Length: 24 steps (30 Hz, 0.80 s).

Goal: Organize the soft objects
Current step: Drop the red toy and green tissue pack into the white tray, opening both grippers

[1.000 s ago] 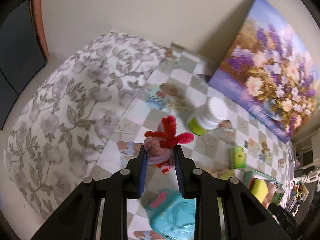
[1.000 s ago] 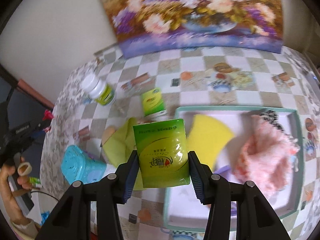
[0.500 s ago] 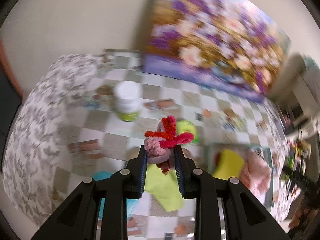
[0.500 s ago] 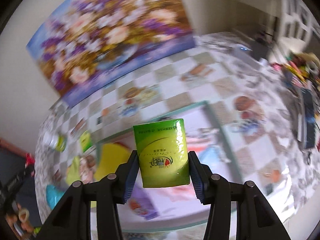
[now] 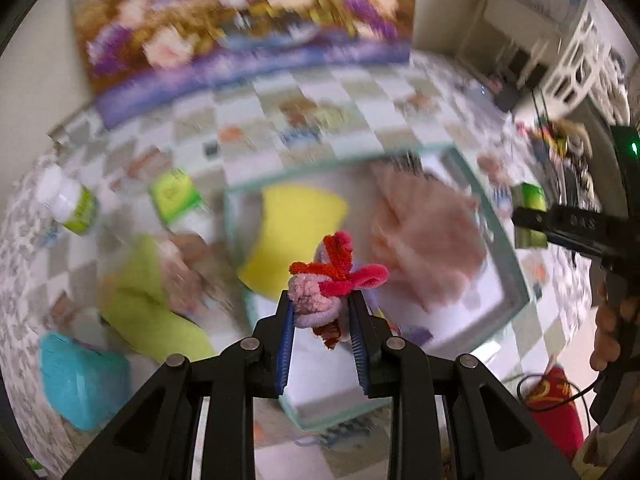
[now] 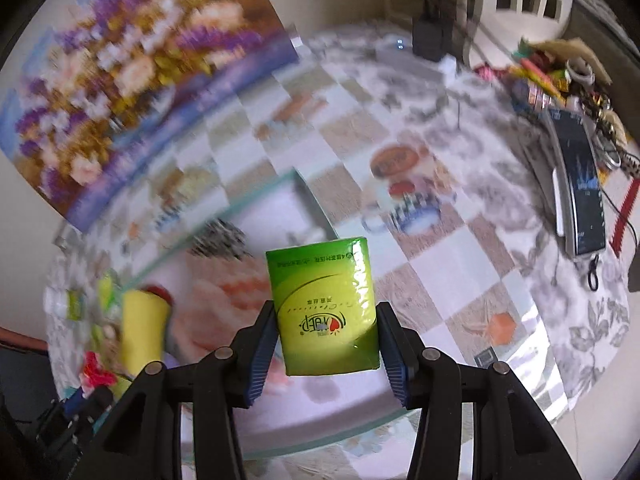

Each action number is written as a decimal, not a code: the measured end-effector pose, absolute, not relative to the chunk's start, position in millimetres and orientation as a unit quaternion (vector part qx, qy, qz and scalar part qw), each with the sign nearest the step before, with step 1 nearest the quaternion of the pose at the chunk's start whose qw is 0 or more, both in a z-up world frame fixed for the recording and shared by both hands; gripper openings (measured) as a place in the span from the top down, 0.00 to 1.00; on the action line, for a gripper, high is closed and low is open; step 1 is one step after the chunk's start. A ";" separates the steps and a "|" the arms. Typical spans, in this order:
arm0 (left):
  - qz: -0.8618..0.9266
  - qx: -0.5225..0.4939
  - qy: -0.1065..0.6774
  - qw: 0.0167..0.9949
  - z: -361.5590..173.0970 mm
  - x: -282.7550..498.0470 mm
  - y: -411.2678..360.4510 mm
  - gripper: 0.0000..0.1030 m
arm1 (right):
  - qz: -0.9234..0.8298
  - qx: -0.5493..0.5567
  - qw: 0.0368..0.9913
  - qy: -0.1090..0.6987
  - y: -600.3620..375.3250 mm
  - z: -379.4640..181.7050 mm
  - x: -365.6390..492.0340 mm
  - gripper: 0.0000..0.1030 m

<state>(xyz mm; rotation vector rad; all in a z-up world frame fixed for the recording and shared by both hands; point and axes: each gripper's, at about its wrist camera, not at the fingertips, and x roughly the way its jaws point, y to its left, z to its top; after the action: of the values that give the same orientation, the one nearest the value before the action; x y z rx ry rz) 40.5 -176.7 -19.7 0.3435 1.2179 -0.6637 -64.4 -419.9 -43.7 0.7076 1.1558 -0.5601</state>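
Between my left jaws sits the pipe-cleaner toy (image 5: 332, 280), a fuzzy knot of pink, red and lilac, pinched by its lower coils so the loops stand clear above my left gripper (image 5: 322, 312); I judge that a grip low on the bundle keeps it from springing out. Just beyond and below those jaws lies the green-rimmed tray (image 5: 516, 276), already holding a yellow sponge (image 5: 296, 228) to the left of the jaw line and a pink fluffy cloth (image 5: 428, 236) to the right, so I seem to be carrying the toy over the tray's near edge to drop it with the other soft things. My right gripper (image 6: 326, 344) clamps a green tissue pack (image 6: 324, 304) by its two sides, upright, above the same tray's far end, probably for the same reason. Left of my left jaws, outside the tray, a lime cloth (image 5: 148, 312), a second small green pack (image 5: 174, 192), a teal box (image 5: 80, 380) and a white bottle (image 5: 68, 204) rest on the checked tablecloth (image 5: 360, 120); the view is blurred, so finer detail escapes me.
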 end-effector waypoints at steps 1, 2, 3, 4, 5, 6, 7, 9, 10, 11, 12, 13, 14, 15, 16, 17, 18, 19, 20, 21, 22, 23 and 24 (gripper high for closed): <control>-0.304 0.158 0.568 0.748 -26.9 38.6 -178.6 0.74 | -0.252 0.325 0.737 0.536 -419.7 -49.8 -64.0 0.50; -0.301 0.159 0.580 0.740 -35.1 37.9 -179.5 0.74 | -0.248 0.326 0.731 0.545 -419.3 -55.9 -63.4 0.50; -0.297 0.160 0.590 0.734 -42.6 37.8 -179.4 0.74 | -0.245 0.326 0.727 0.552 -417.9 -60.7 -63.0 0.50; -0.294 0.161 0.595 0.730 -47.4 36.9 -179.3 0.74 | -0.244 0.324 0.725 0.557 -415.9 -63.7 -62.9 0.50; -0.289 0.164 0.602 0.726 -53.6 36.3 -179.3 0.74 | -0.243 0.322 0.723 0.560 -414.4 -65.4 -63.0 0.50; -0.284 0.167 0.609 0.722 -59.7 35.7 -179.1 0.74 | -0.242 0.318 0.723 0.564 -412.7 -66.4 -63.1 0.50; -0.281 0.169 0.613 0.719 -62.7 35.7 -178.8 0.74 | -0.242 0.316 0.722 0.566 -411.7 -67.2 -63.4 0.50; -0.277 0.172 0.624 0.710 -71.8 34.9 -179.0 0.74 | -0.239 0.312 0.721 0.571 -409.0 -69.0 -64.2 0.50; -0.275 0.174 0.627 0.707 -74.9 34.1 -179.2 0.74 | -0.239 0.311 0.719 0.573 -407.5 -70.2 -64.6 0.50; -0.273 0.176 0.630 0.706 -77.2 33.4 -179.6 0.74 | -0.238 0.310 0.718 0.576 -405.6 -71.9 -65.8 0.50; -0.271 0.179 0.632 0.704 -79.7 33.1 -180.0 0.74 | -0.237 0.310 0.717 0.578 -404.6 -72.6 -66.2 0.50; -0.269 0.182 0.633 0.703 -81.5 32.8 -180.4 0.74 | -0.236 0.309 0.717 0.579 -404.5 -72.4 -65.1 0.50; -0.267 0.184 0.634 0.702 -82.4 32.7 -180.6 0.74 | -0.236 0.308 0.717 0.579 -404.0 -72.2 -64.9 0.50; -0.266 0.185 0.634 0.702 -82.1 32.5 -180.5 0.74 | -0.235 0.307 0.717 0.580 -404.6 -72.0 -63.9 0.50; -0.266 0.184 0.633 0.703 -81.4 32.1 -180.7 0.74 | -0.235 0.306 0.718 0.580 -404.2 -71.4 -63.2 0.50; -0.266 0.184 0.632 0.704 -80.4 32.6 -181.1 0.73 | -0.234 0.304 0.718 0.580 -403.3 -70.5 -62.7 0.50; -0.268 0.184 0.629 0.707 -76.9 32.4 -181.2 0.72 | -0.232 0.302 0.720 0.580 -401.9 -69.1 -61.7 0.49; -0.268 0.185 0.625 0.710 -74.3 31.9 -181.6 0.70 | -0.230 0.300 0.722 0.579 -400.5 -68.1 -59.1 0.47; -0.267 0.186 0.621 0.713 -71.0 31.7 -182.5 0.67 | -0.228 0.297 0.725 0.578 -399.9 -67.0 -56.2 0.43; -0.264 0.187 0.619 0.716 -68.0 32.9 -182.8 0.61 | -0.228 0.293 0.728 0.577 -398.8 -64.7 -54.9 0.41; -0.264 0.187 0.614 0.720 -64.0 32.7 -182.8 0.54 | -0.227 0.290 0.730 0.576 -398.2 -63.3 -54.2 0.40; -0.264 0.186 0.612 0.722 -61.4 33.1 -182.9 0.52 | -0.227 0.288 0.732 0.574 -397.6 -61.2 -53.8 0.39; -0.267 0.182 0.608 0.725 -57.4 33.2 -182.5 0.51 | -0.227 0.288 0.733 0.573 -397.8 -59.8 -53.8 0.39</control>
<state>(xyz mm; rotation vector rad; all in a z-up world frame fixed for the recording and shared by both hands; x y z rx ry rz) 33.2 -182.5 -57.4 0.4024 1.3424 -0.5880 -53.8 -397.8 -59.8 0.6332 1.2604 -0.5004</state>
